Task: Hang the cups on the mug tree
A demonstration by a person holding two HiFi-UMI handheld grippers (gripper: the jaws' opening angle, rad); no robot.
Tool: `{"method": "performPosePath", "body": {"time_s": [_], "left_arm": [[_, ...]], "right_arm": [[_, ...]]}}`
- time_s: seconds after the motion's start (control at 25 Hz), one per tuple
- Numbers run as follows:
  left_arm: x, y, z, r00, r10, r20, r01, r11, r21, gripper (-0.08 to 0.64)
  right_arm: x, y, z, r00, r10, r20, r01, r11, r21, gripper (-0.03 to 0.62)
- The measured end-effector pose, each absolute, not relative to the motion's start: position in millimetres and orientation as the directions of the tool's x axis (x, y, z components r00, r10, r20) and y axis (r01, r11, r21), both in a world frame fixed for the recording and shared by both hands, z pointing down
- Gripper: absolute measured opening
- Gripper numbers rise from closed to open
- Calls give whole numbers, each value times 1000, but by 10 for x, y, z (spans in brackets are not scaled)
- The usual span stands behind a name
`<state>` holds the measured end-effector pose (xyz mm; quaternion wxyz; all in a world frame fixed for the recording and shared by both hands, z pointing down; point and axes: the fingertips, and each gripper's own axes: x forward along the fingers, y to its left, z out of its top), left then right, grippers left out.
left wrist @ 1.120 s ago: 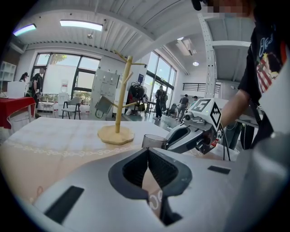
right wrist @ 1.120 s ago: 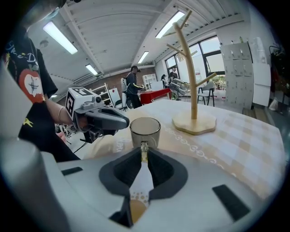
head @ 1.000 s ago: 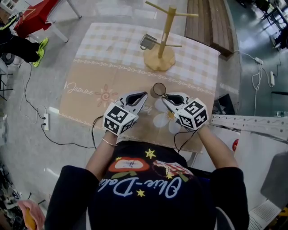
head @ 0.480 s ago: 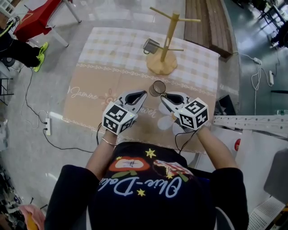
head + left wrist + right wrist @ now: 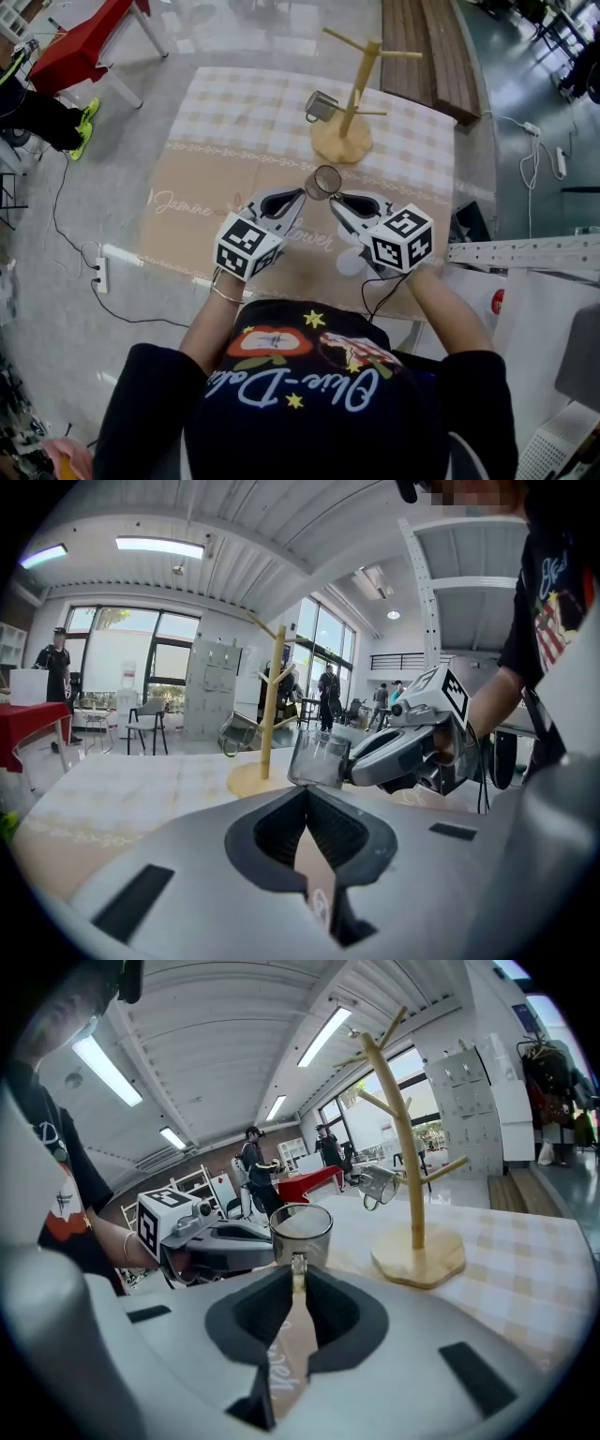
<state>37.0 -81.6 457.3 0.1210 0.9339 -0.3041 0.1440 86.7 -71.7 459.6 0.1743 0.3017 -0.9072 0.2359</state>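
A clear glass cup [image 5: 301, 1230] was held above the tablecloth [image 5: 234, 112] by the right gripper [image 5: 298, 1279], whose jaws were clamped on the cup's handle. The cup was kept upright, and nothing was seen inside it. The left gripper [image 5: 305, 797] was clenched, its jaw tips brought together with nothing between them, and it was held just beside the cup, on the cup's left in the head view.

A second cup [image 5: 321, 106] was hung on a lower peg of the mug tree [image 5: 360, 84], tipped on its side, and no contents were seen in it. The mug tree was stood on the checked far part of the tablecloth, apart from the held cup.

Compared with a second earlier, the held cup had been raised and brought nearer to the tree's base. The grip on the handle was unchanged, and the second cup had been left on its peg.
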Motion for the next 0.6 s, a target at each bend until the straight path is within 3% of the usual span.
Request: {"method": "performPosePath", "body": {"time_s": [0.6], "left_arm": [[193,-1032,4286,805,-524,277,-564,-822,85,9]], "right_arm": [[528,-935,4197,-777,-504,377,-624,691,-364,49]]}}
